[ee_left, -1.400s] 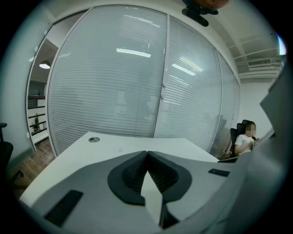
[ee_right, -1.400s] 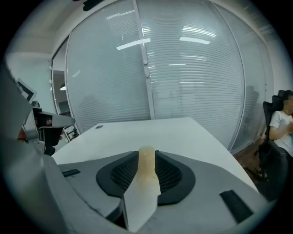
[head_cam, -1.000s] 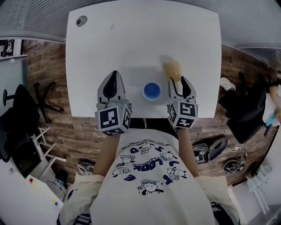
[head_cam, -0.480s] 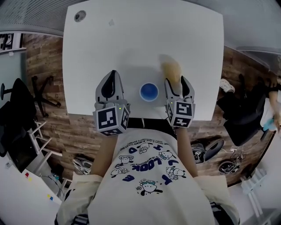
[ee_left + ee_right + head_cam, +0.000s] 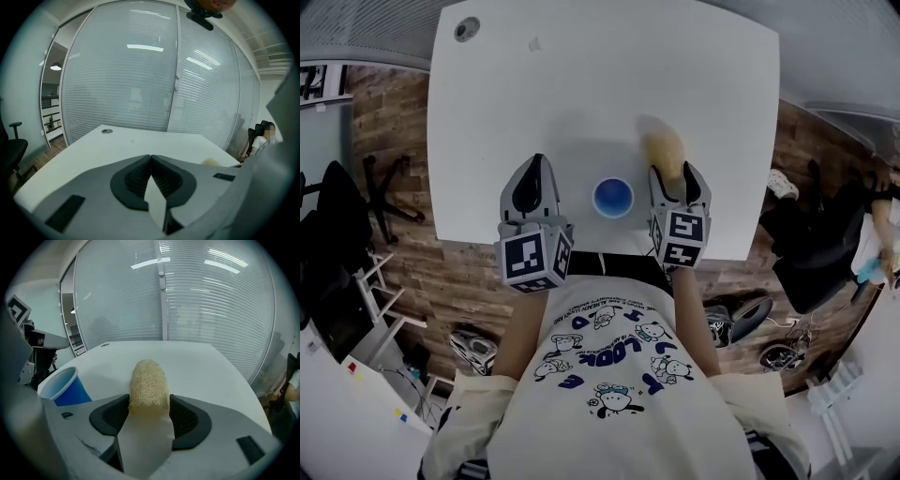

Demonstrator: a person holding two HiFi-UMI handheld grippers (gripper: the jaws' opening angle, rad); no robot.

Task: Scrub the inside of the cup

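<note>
- The cup, blue and upright with its mouth up, stands on the white table near the edge closest to me, between my two grippers and touching neither.
- In the right gripper view the cup sits to the left of my jaws. Its base is hidden behind my own grey jaw body, and its inside cannot be seen from there.
- The left gripper view does not show the cup at all.
- My right gripper has just been opening its jaws, and they now stand wide with the tan scrubbing sponge between them.
- The sponge lies on the table pointing away from me, its near end level with the pads of my right gripper.
- Its sides run right up to both pads, and I cannot tell whether they press on it.
- From the head view the sponge looks blurred, and its near end is covered by my right gripper.
- My left gripper has its jaws closed tip to tip with nothing between them, as its own view shows.
- It is held over the table to the left of the cup.
- A thin tan sliver at the right of the left gripper view may be the sponge, but it is too small to be sure.
</note>
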